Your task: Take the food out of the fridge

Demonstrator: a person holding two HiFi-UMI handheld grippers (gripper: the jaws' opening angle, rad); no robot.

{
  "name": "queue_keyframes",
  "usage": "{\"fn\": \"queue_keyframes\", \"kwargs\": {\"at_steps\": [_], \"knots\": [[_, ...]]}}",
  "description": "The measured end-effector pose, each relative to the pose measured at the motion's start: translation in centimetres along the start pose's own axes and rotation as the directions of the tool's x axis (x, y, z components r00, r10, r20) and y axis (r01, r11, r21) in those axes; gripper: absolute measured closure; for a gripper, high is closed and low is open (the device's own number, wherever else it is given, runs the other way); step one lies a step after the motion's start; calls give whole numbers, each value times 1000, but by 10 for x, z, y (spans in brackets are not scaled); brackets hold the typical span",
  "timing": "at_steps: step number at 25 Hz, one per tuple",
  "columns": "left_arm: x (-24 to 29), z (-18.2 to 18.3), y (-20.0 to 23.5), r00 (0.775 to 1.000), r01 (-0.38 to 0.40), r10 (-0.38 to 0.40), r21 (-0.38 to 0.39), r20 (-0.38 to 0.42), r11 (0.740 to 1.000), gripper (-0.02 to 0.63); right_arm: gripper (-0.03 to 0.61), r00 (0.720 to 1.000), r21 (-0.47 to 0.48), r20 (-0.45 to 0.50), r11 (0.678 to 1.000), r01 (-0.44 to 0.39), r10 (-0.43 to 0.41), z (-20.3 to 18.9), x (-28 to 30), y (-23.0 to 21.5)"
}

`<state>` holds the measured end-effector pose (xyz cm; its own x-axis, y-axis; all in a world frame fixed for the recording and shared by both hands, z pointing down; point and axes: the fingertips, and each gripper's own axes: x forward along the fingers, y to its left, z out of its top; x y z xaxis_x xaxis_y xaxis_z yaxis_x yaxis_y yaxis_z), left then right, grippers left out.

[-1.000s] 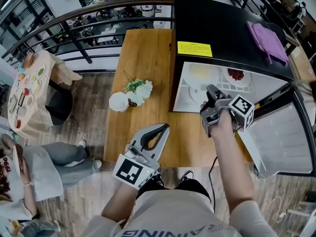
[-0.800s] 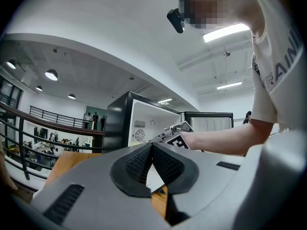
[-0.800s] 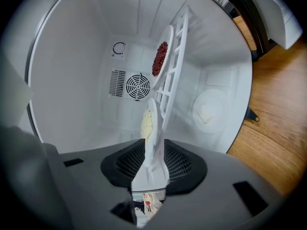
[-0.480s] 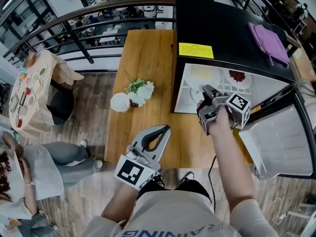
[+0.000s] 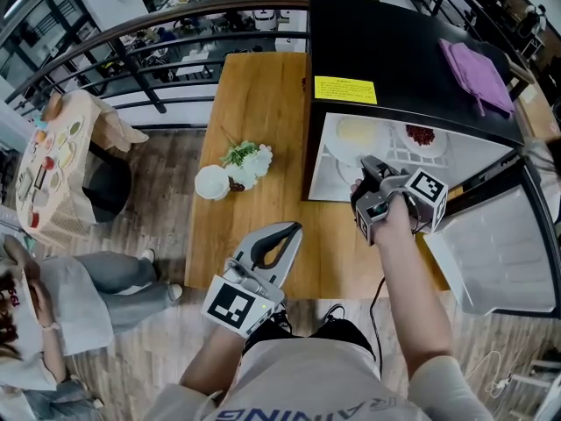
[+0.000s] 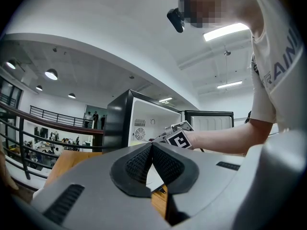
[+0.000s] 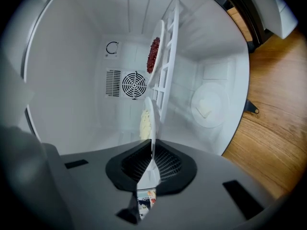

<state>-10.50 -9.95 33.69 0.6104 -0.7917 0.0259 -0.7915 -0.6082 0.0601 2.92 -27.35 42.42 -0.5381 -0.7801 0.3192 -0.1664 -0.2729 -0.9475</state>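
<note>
Your right hand-held gripper has just been closing and now pinches the rim of the round white plate of pale yellow food inside the black, white-lined fridge. Your left hand-held gripper sits closed and empty.

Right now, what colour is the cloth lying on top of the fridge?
Purple. The cloth shows best in the head view.

yellow label: print too small | plate: near rim hidden by right tool
</note>
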Motion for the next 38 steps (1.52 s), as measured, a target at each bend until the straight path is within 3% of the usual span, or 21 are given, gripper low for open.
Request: {"fn": "queue_keyframes", "kwargs": {"at_steps": [8, 21, 38], "knots": [[2, 1, -4, 1000, -1, 1, -35, -12, 999, 606, 546, 998, 15, 2, 998, -66, 66, 1, -10, -1], [6, 0, -14, 999, 33, -33, 4, -14, 999, 606, 546, 988, -21, 27, 989, -150, 150, 4, -62, 4], [34, -9, -86, 981, 192, -192, 9, -41, 981, 606, 546, 993, -39, 24, 992, -119, 120, -6, -183, -70]]}}
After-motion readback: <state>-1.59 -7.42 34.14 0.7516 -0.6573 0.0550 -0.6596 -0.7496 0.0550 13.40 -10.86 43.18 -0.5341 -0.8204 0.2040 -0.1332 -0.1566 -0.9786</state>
